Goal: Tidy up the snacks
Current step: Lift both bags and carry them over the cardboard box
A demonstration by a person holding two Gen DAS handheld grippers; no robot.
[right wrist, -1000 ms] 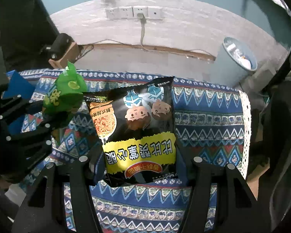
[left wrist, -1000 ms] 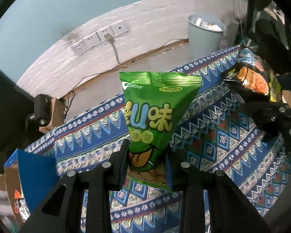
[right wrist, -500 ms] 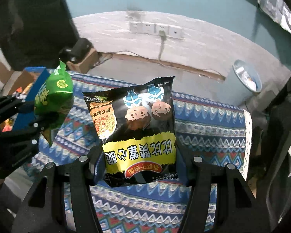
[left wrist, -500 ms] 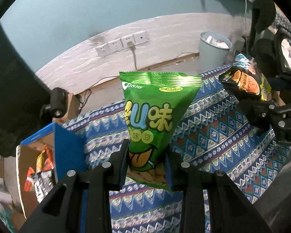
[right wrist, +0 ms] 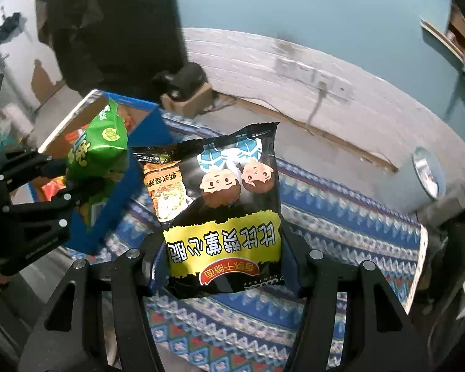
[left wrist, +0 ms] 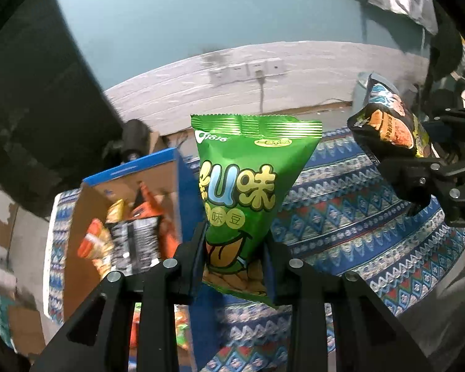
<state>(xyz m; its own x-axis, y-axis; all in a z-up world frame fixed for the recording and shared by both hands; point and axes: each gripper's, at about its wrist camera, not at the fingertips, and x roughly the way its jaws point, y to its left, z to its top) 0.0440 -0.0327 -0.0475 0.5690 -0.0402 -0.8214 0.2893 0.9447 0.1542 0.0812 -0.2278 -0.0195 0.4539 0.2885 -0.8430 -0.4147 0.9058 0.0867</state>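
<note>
- While both my hands are loaded and held up over the table, I judge this to be the carry step: two packets on their way to the cardboard box.
- My left gripper has its jaws pinched on the lower part of the green snack bag, which stands upright with its crimped top edge up.
- My right gripper has its jaws clamped on the bottom edge of the black snack packet, printed side toward the camera and upside down.
- Neither packet touches the patterned cloth below.
- The box sits at the left end of the table, open at the top, with blue flaps, and it already holds several packets in orange, black and silver.
- From the left wrist view the green bag hangs just beside the box's near flap; from the right wrist view the box lies behind and beyond my left gripper, so the black packet has farther to go.
- Next, I think the left hand needs to get the green bag over the opening, clear of the raised flap, and lower it before the jaws let go.
- The right hand should hold back until the left is out of the way, since both paths meet at one opening.
- A grey bin stands on the floor past the table, well apart from all this.
</note>
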